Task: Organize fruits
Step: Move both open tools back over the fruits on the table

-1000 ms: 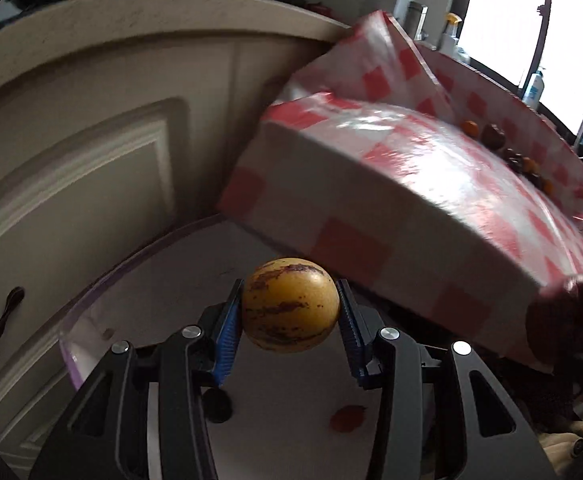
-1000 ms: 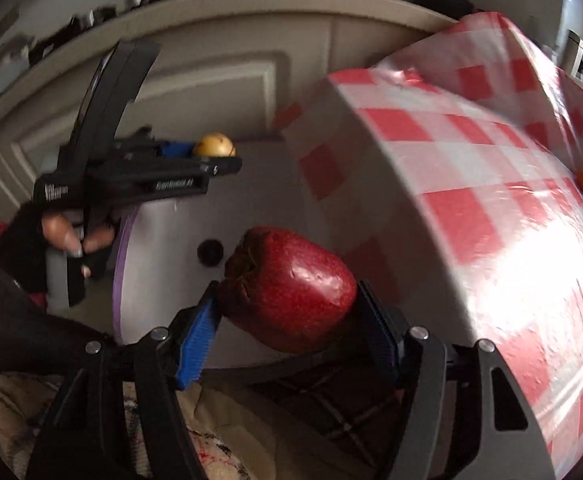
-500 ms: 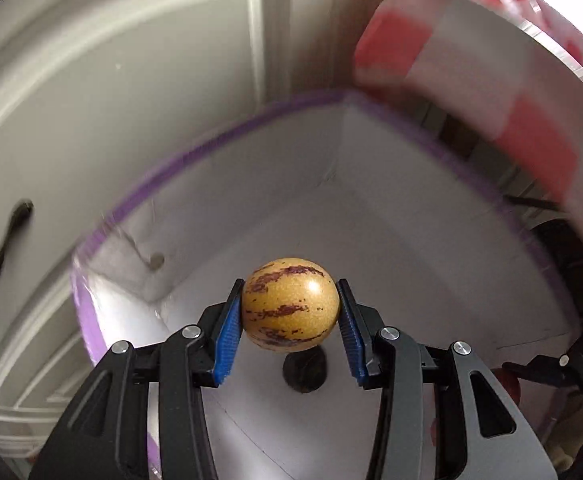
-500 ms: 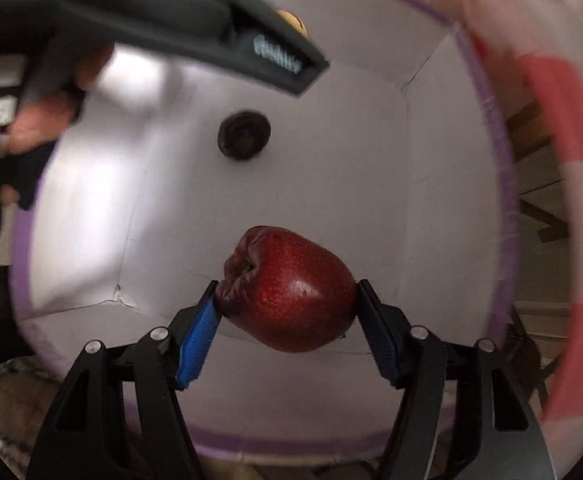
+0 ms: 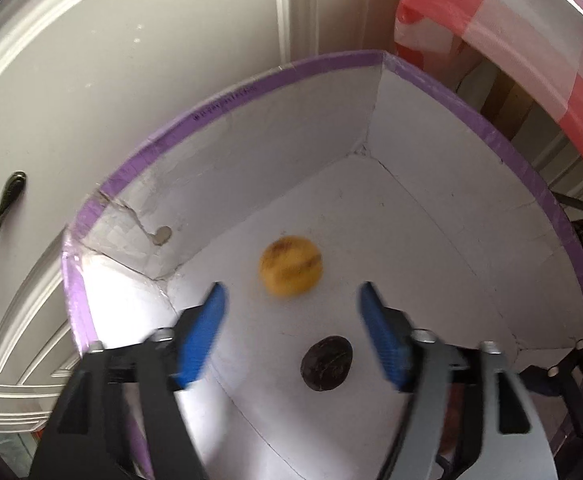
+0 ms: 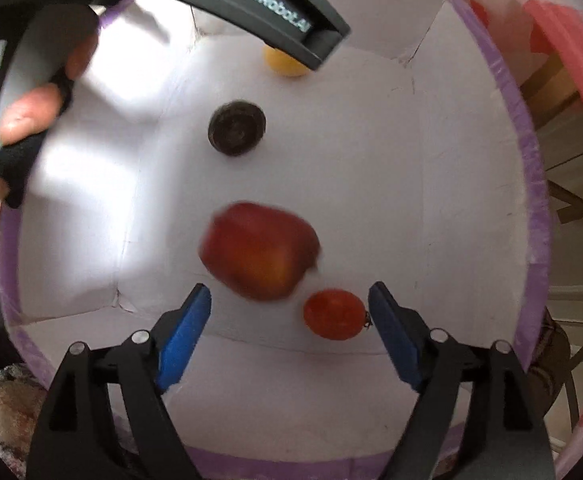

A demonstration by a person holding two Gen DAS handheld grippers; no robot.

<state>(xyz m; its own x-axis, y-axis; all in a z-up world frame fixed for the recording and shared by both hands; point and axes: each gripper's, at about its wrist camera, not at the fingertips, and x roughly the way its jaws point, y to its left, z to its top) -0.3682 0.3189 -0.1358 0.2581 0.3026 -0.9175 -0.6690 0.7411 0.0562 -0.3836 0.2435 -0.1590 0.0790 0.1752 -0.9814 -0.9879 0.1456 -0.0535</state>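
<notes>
The fruits were inside the white box [image 5: 443, 128] with the purple rim. On the left, the yellow fruit [image 5: 290, 265] looked blurred below our left gripper [image 5: 291, 336], whose jaws stood wide and empty. On the right, the red apple [image 6: 260, 251] was blurred under our right gripper [image 6: 289, 334], also wide. We judged that both fruits could bounce and hit the dark fruit [image 6: 236, 127] or the small tomato [image 6: 334, 314]. Both grippers pointed down into the box.

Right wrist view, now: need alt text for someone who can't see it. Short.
The open right tool points down into a white box with a purple rim, a blurred red apple just beyond its blue pads. A small red tomato, a dark round fruit and a yellow fruit are also in the box, the last partly behind the left tool's black body.
</notes>
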